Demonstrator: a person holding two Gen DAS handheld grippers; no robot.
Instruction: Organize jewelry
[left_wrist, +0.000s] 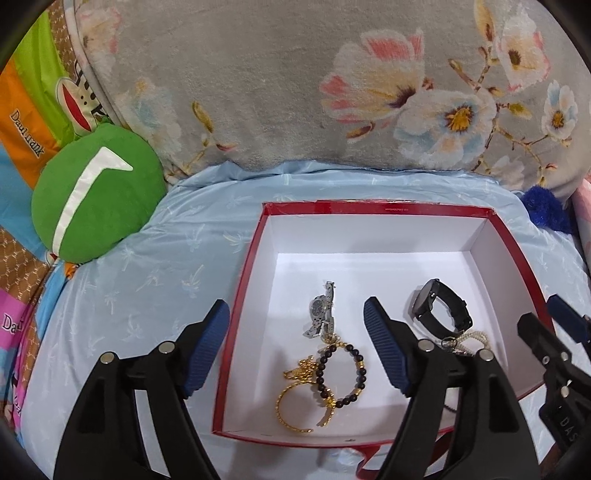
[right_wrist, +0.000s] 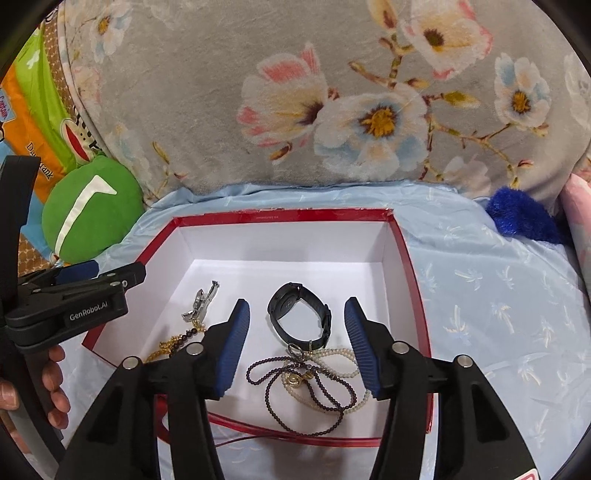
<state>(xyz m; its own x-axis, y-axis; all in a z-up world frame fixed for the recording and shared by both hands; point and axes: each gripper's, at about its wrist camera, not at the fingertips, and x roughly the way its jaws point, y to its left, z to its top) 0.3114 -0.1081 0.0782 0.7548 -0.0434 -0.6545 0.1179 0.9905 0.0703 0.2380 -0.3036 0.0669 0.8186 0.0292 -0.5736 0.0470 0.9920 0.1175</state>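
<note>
While the jewelry lies loose inside the red box (left_wrist: 236, 325), on its white floor, both of my grippers hang over it with nothing in them. At the near left corner sit a gold bangle (left_wrist: 291, 410) and a dark beaded bracelet (left_wrist: 341, 373), touching each other, with a silver watch (left_wrist: 323, 312) just behind them. Further right a black watch (right_wrist: 301, 319) stands on its strap, and in front of it a pearl necklace (right_wrist: 340, 356) and a string of dark purple beads (right_wrist: 295, 391) lie tangled together.

My left gripper (left_wrist: 297, 347) is released, its blue pads wide apart; one finger hangs outside the box's left wall, the other over the floor. My right gripper (right_wrist: 295, 347) is also released, its pads flanking the black watch and the tangle without touching either. Both point down at a slant.

Around the box lies a pale blue sheet (right_wrist: 498, 314); behind it a grey floral blanket (left_wrist: 295, 92), a green round cushion (left_wrist: 92, 195) at the left and a blue tuft (right_wrist: 521, 218) at the right.

Only the right view shows the tangled necklaces whole, and my fingers (right_wrist: 55, 384) on the left tool's handle; the left view alone shows the bangle and bracelet fully.
</note>
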